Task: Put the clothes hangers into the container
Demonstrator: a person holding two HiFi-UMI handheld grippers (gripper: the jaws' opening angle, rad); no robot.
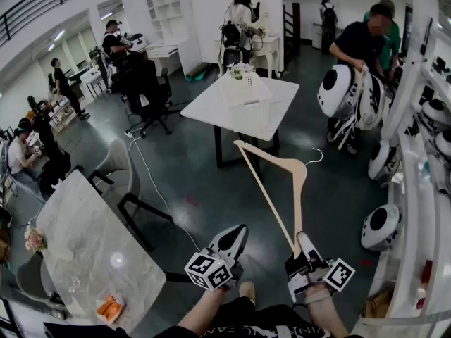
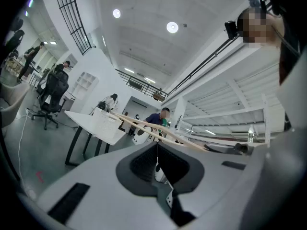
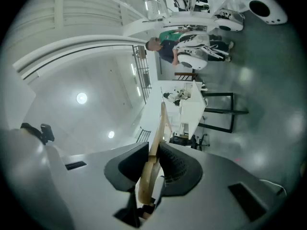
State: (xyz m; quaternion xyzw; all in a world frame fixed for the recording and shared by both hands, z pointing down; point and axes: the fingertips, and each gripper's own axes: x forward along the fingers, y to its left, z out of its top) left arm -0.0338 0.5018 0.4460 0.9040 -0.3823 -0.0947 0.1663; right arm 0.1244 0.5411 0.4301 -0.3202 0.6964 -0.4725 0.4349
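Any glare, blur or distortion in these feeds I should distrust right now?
Head view: evenly lit and sharp, but fisheye bows the shelving at right; the hanger in the right tongs reads clearly. Left gripper view: dark vignetted corners, ceiling lamps flare slightly. Right gripper view: rolled sideways, hanger soft near the lens.

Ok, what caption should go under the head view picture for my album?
Right tool holds a wooden hanger up, white basket waiting on the table ahead.

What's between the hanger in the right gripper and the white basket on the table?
Nothing stands there: the head view shows only grey floor and bare tabletop between the hanger and the basket.
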